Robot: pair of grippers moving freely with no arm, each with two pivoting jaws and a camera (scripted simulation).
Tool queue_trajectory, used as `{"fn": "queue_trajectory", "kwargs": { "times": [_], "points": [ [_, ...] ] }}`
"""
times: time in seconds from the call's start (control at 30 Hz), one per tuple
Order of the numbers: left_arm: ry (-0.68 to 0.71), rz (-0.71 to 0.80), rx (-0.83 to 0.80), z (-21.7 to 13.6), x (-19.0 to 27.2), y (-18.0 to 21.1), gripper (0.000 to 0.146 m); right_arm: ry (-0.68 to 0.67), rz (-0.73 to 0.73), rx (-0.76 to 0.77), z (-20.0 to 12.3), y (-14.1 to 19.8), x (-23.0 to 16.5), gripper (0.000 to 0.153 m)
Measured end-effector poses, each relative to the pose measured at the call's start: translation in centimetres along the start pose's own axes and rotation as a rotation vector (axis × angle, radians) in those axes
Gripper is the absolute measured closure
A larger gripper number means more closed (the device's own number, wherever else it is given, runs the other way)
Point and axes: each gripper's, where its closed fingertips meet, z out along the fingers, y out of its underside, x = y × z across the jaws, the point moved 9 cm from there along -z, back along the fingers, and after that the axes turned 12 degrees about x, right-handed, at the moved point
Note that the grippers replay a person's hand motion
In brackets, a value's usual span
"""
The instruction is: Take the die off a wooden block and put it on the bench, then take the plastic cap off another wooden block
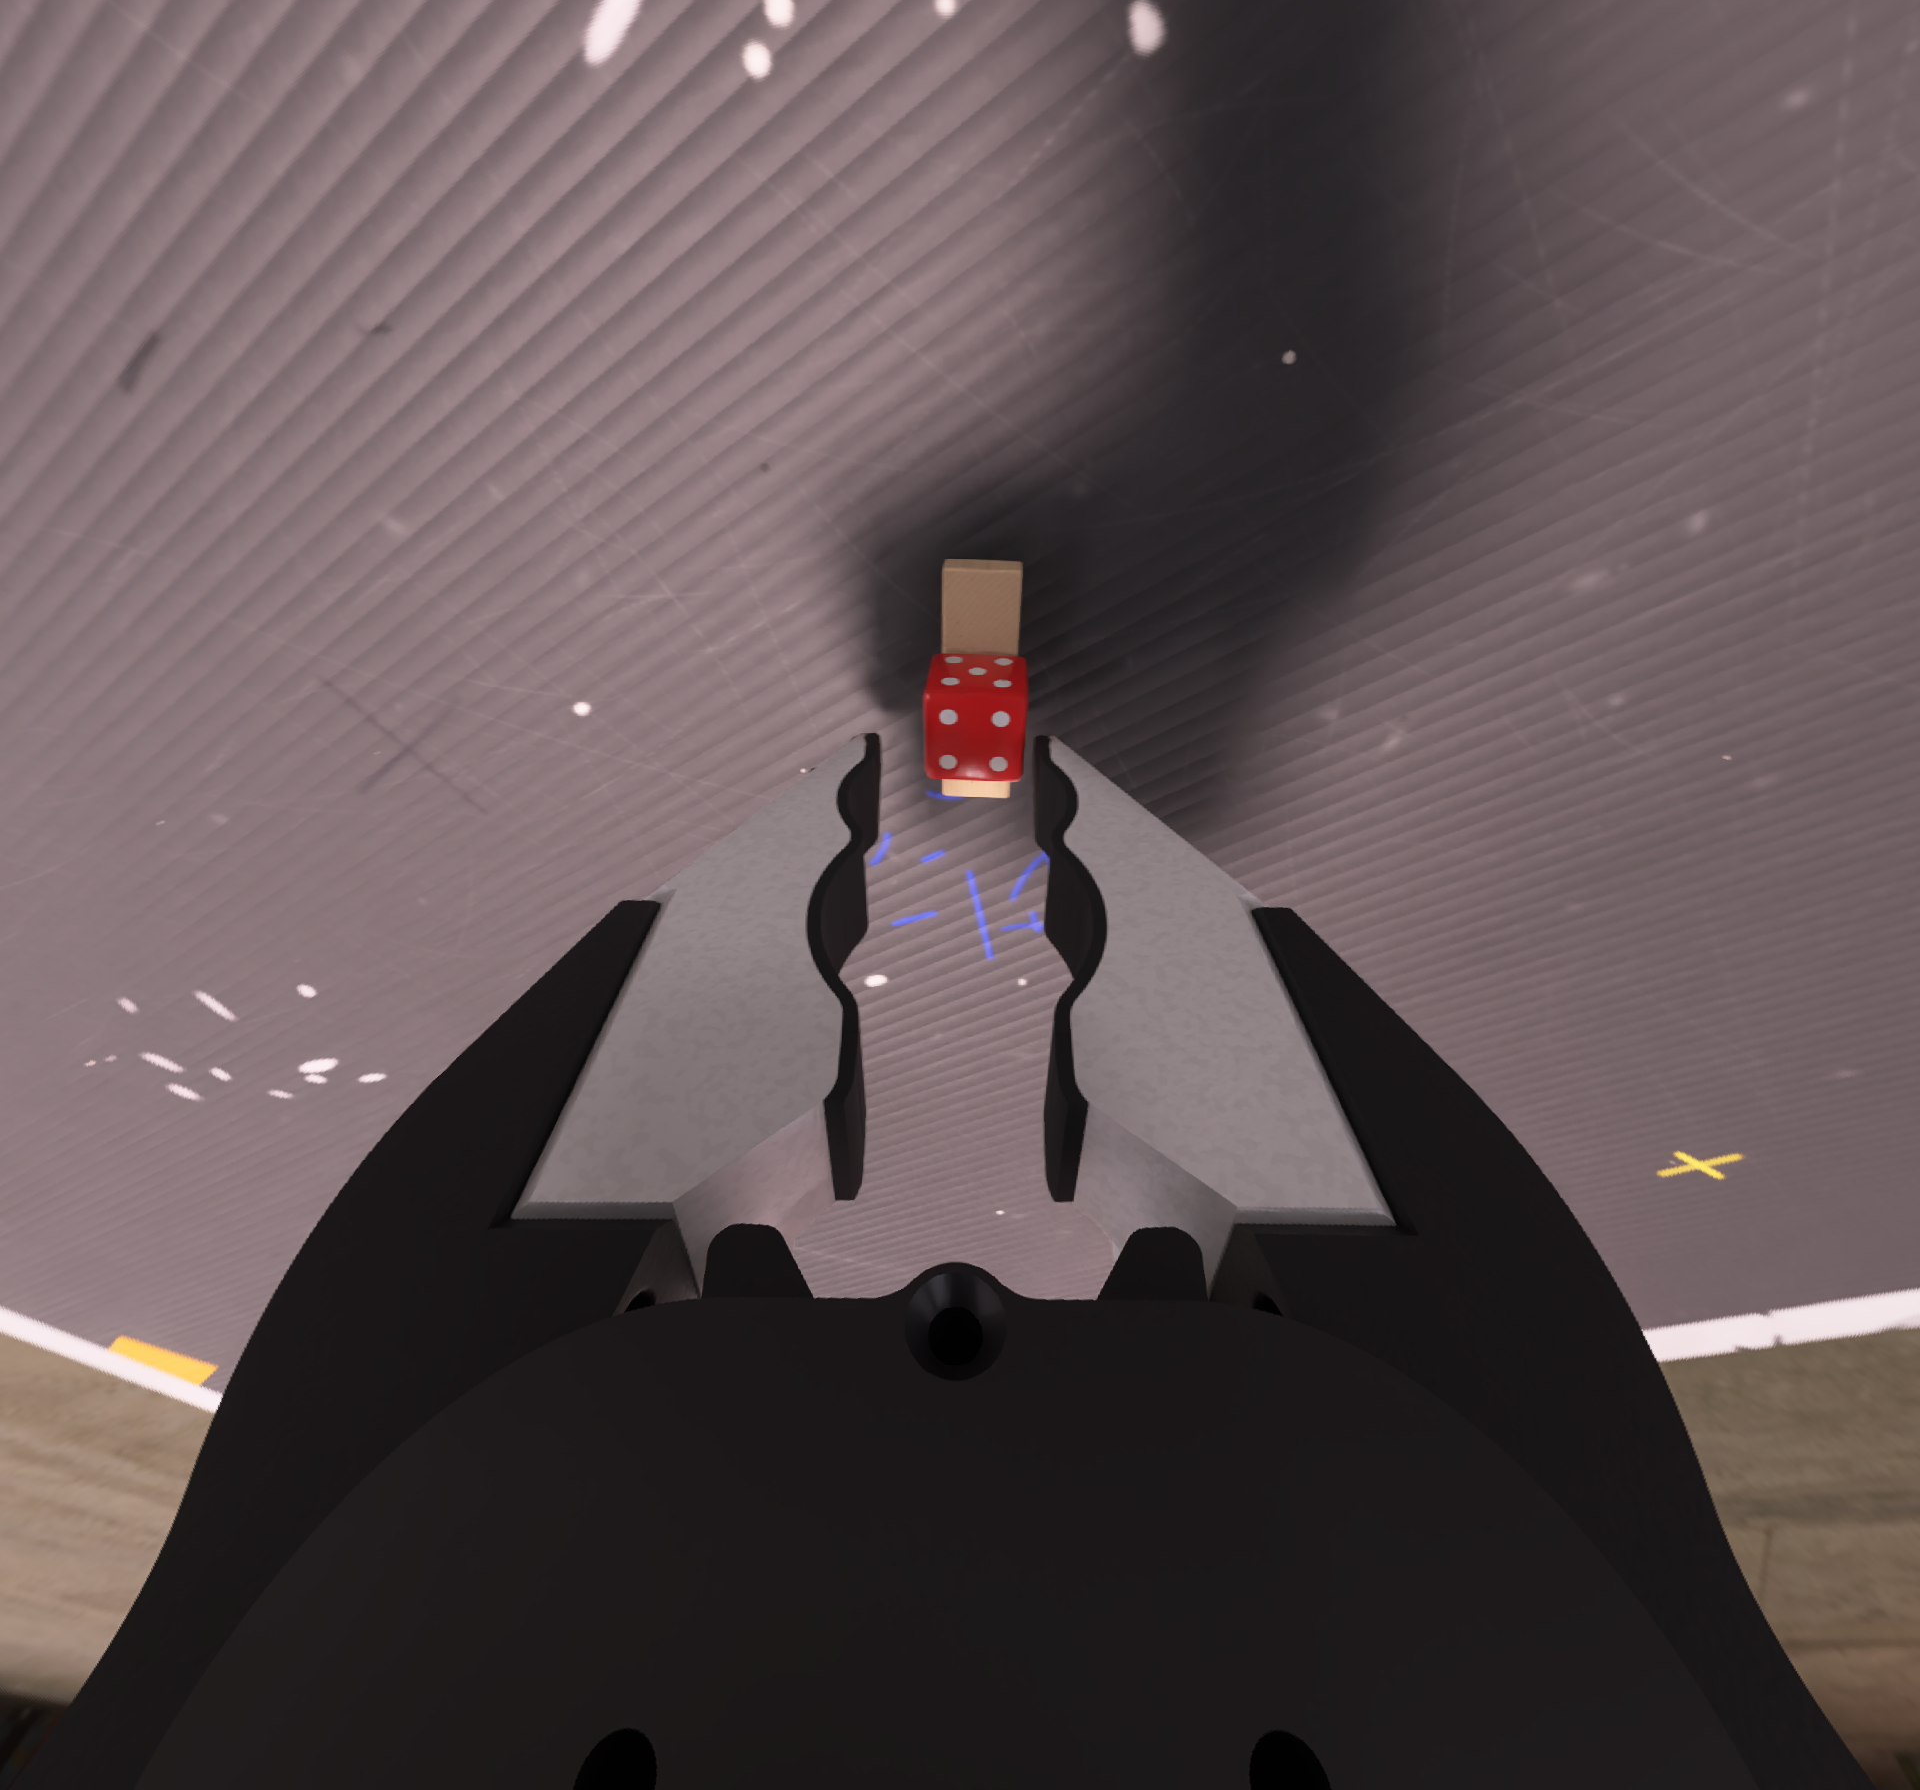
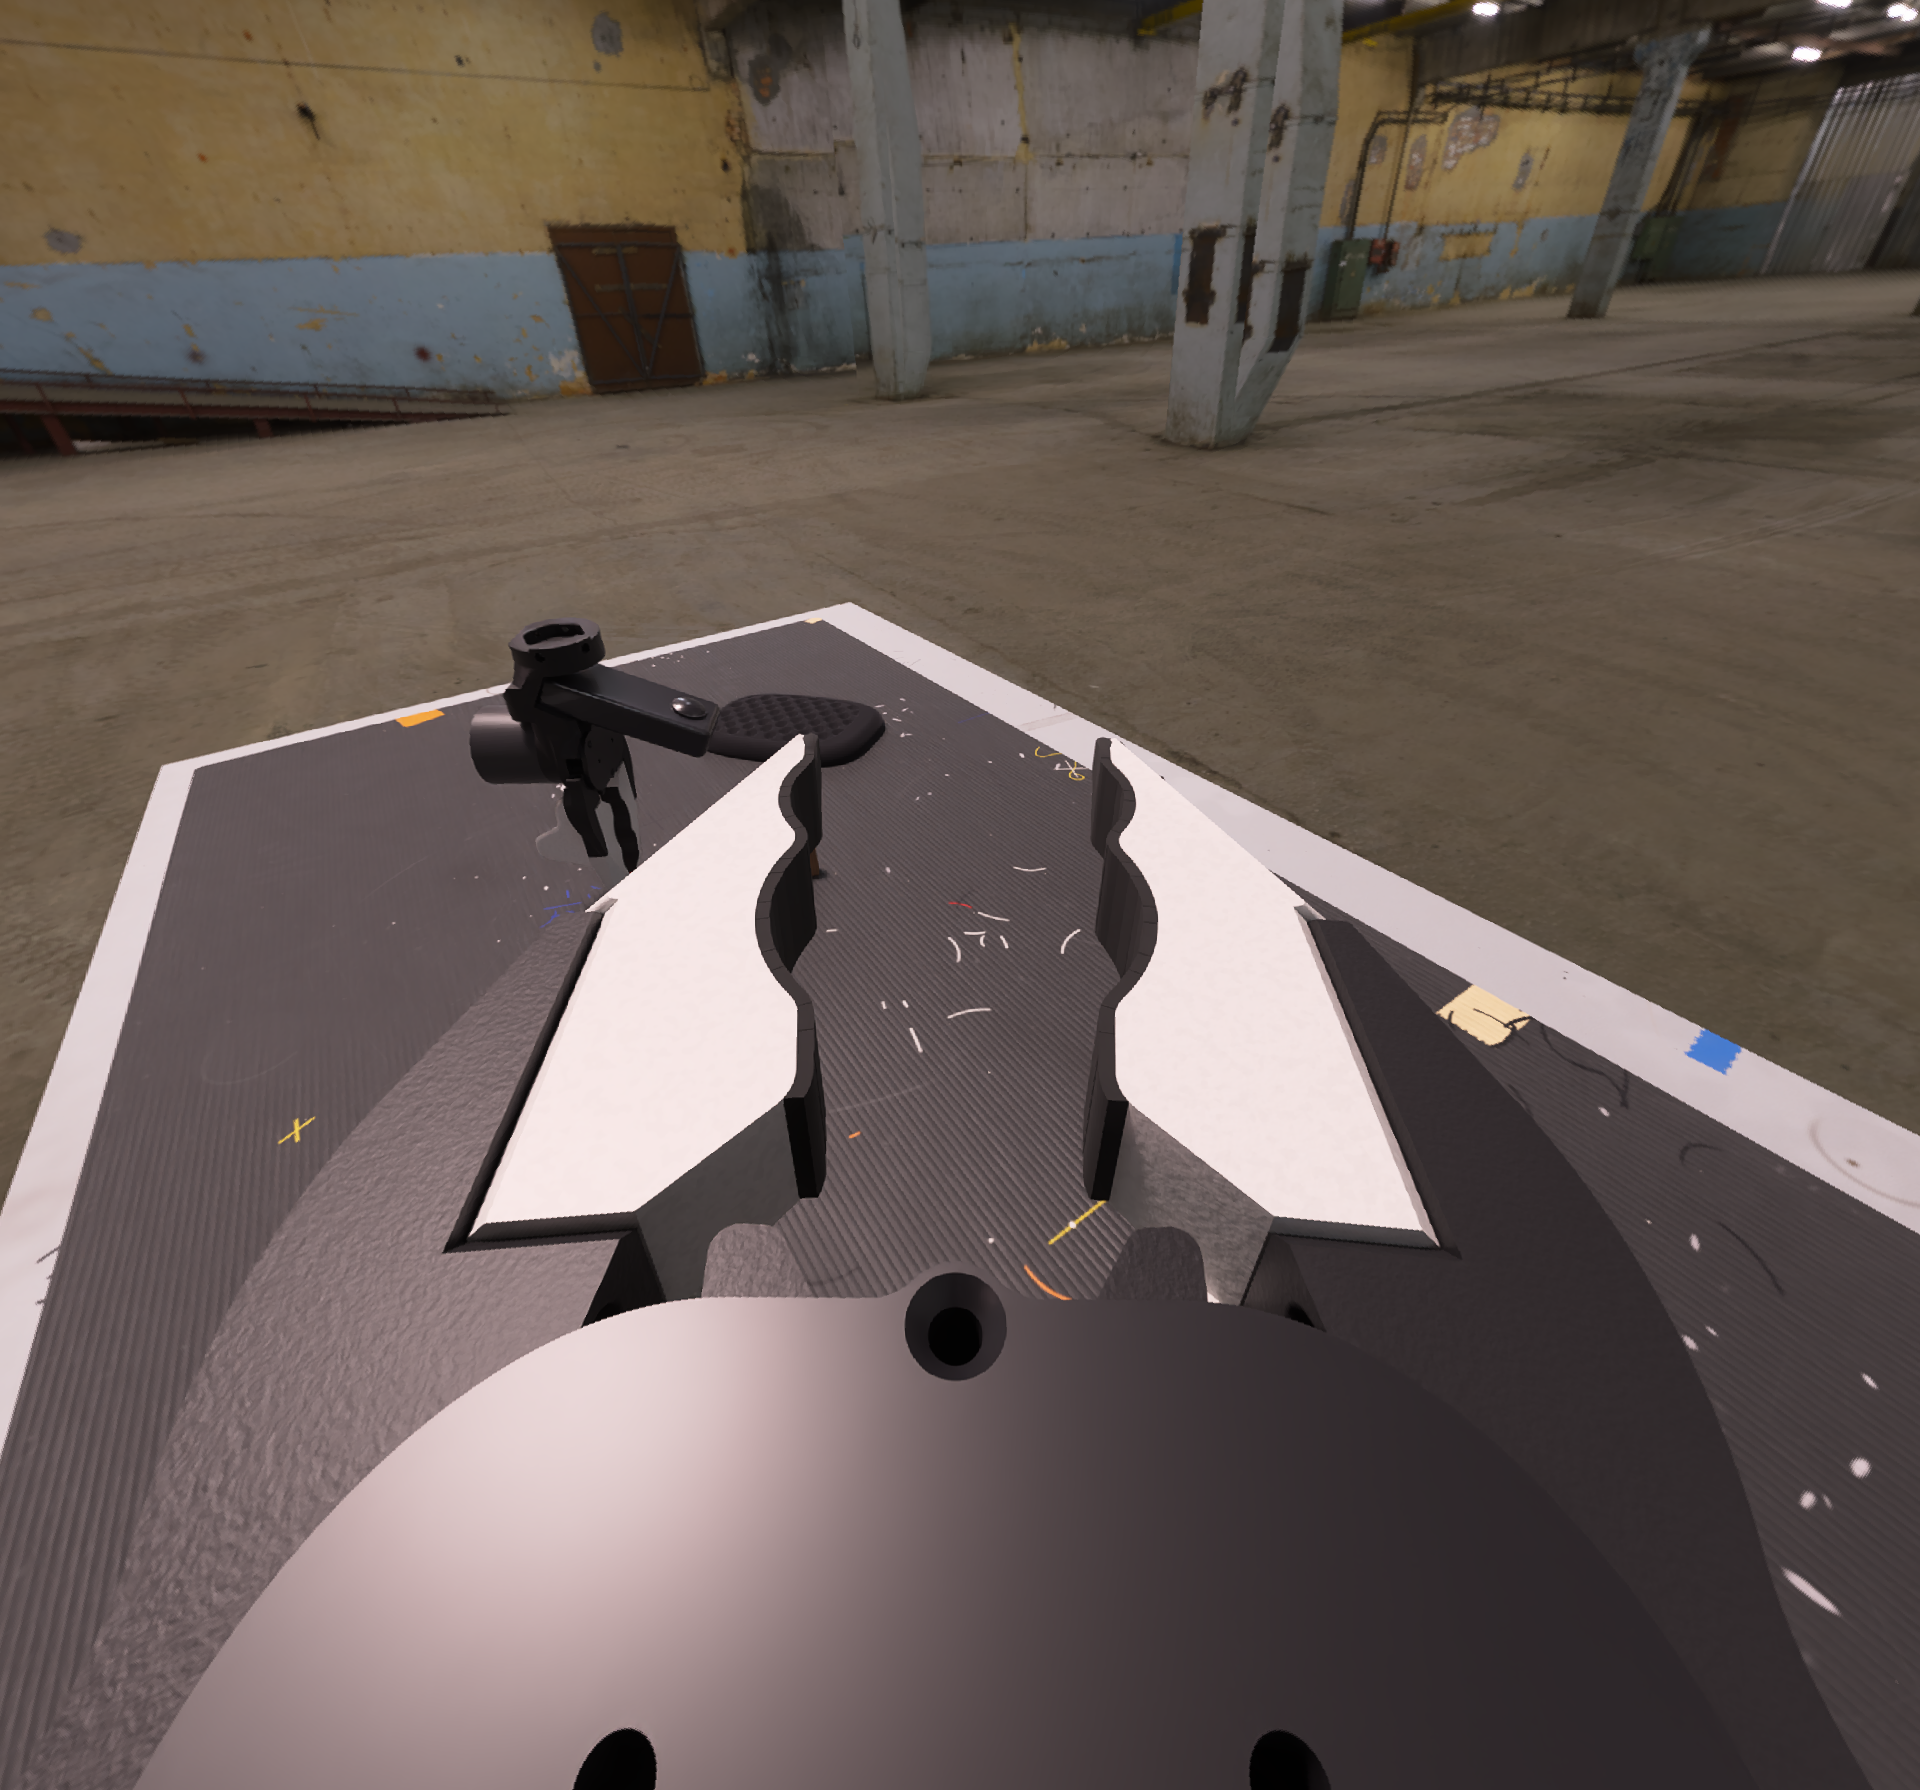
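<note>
My left tongs [image 1: 958, 748] stood open, with a clear gap between the two wavy inner edges, and nothing was between them. Just beyond their tips, in line with the gap, was the die [image 1: 975, 717]. It was a small red cube with rounded corners and white dots; the face toward me showed five dots, and the top face also carried several. It sat on the near end of a wooden block [image 1: 982, 606], a pale tan piece that lay flat on the tabletop [image 1: 416, 493] and stretched away from me. A thin strip of the same wood showed under the die at its near edge. The tips of my tongs did not touch the die. A dark shadow fell over the ribbed grey surface behind and to the right of the block, and some blue pen strokes [image 1: 977, 899] were on the surface between my fingers.

My right tongs [image 2: 951, 753] were open too, wider, and empty, held above the tabletop [image 2: 312, 961] well apart from the left tongs [image 2: 603, 831], which I saw ahead and to the left, pointing down. From this side the die and block were hidden. I could not see the plastic cap in either view.
</note>
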Motion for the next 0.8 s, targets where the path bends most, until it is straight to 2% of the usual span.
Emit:
{"fn": "queue_trajectory", "kwargs": {
  "times": [0.07, 0.27, 0.37, 0.43, 0.53, 0.63, 0.8],
  "points": [
    [0.032, -0.013, -0.010, 0.0, 0.0, 0.0, 0.128, 0.000, -0.003, -0.004, 0.1, 0.1, 0.0, 0.100],
    [-0.010, -0.015, -0.066, -0.9, 0.1, 0.4, 0.128, 0.005, -0.013, -0.021, 0.2, 0.2, 0.0, 0.100],
    [-0.076, -0.039, -0.027, -4.0, 0.9, 0.2, 0.128, 0.007, -0.018, -0.019, 0.2, 0.2, -0.1, 0.100],
    [-0.137, -0.031, 0.066, -7.0, 2.5, -0.7, 0.128, 0.007, -0.019, -0.017, 0.2, 0.2, -0.1, 0.100],
    [-0.205, 0.101, 0.259, -10.6, 6.5, -3.9, 0.128, 0.008, -0.018, -0.019, 0.4, 0.3, -0.1, 0.100],
    [-0.198, 0.300, 0.389, -11.3, 12.1, -8.9, 0.128, 0.002, -0.020, -0.029, 0.7, 0.5, -0.2, 0.100],
    [0.079, 0.546, 0.478, -7.6, 23.8, -16.0, 0.128, 0.008, -0.041, -0.052, 1.1, 0.8, -0.3, 0.100]
  ]
}}
